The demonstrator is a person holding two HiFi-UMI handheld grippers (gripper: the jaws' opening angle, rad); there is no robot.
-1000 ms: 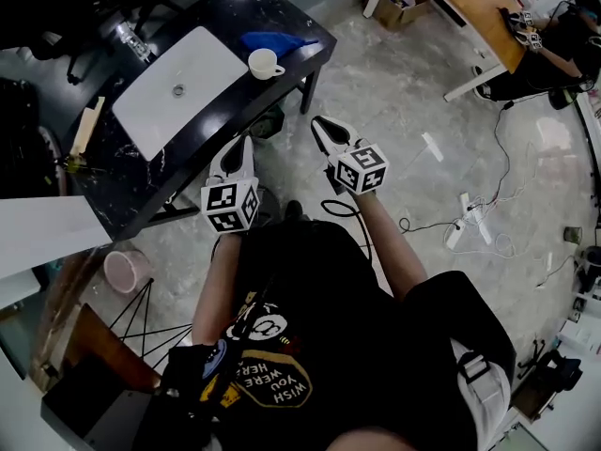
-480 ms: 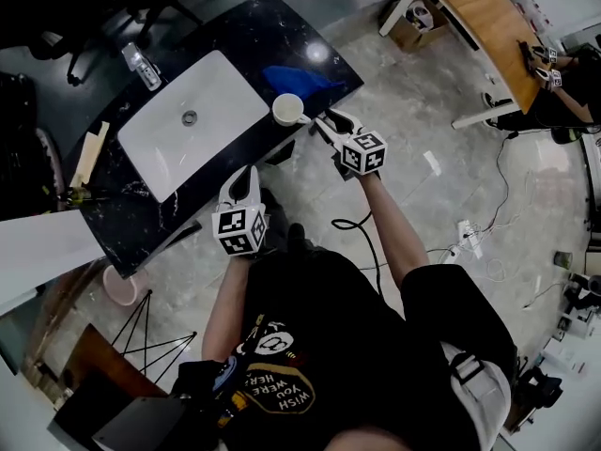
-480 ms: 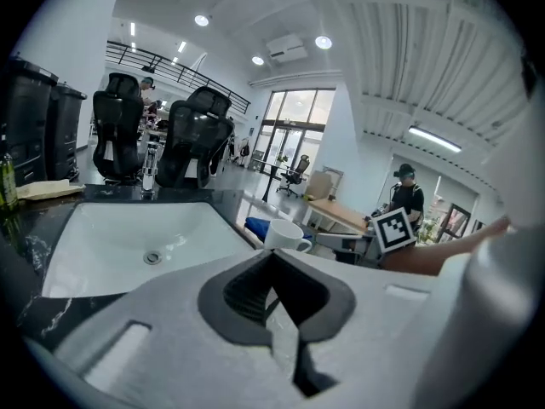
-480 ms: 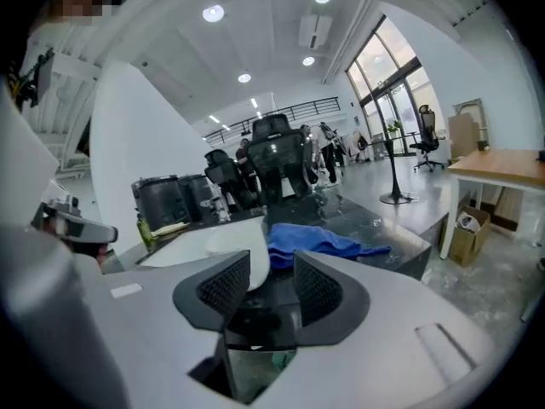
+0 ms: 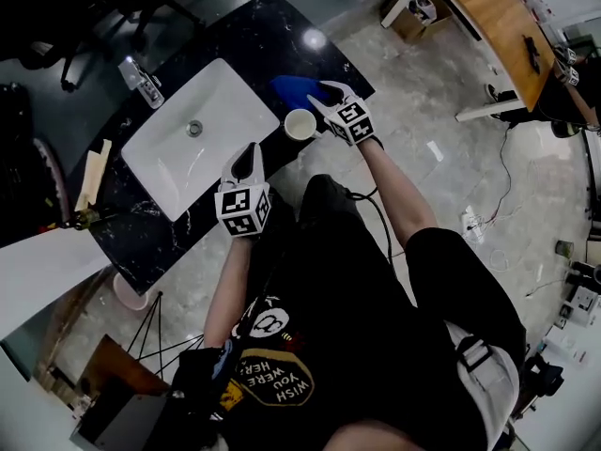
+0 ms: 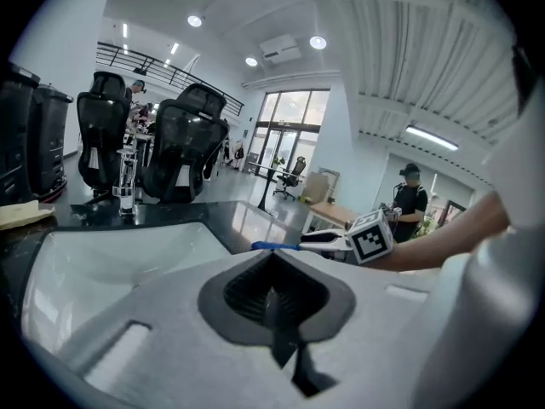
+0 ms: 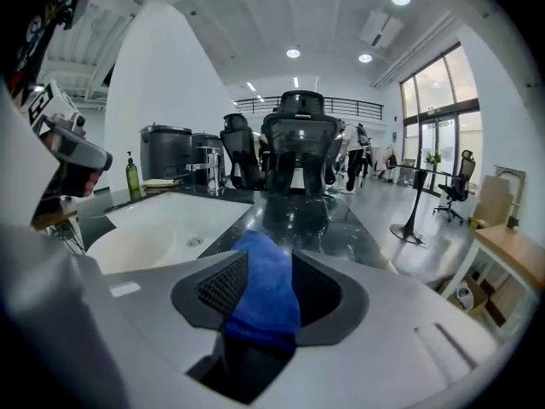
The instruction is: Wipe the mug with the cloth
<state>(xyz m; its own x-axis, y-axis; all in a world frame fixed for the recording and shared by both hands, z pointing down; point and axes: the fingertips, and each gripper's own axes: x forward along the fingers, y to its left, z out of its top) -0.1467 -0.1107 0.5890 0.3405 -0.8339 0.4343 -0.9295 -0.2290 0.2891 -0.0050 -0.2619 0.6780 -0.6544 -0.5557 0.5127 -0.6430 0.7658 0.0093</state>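
The right hand-held gripper point(image 5: 329, 94) had just been opening its jaws, the blue cloth point(image 7: 271, 292) between them, seemingly unpressed; the left hand-held gripper point(image 6: 274, 301) was clenched, empty.

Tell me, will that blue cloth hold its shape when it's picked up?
Probably floppy: the blue cloth lies rumpled on the counter, so it should sag from wherever it's pinched. Likely light: it looks thin and soft. Pushed, it may slide easily, since the counter looks glossy.
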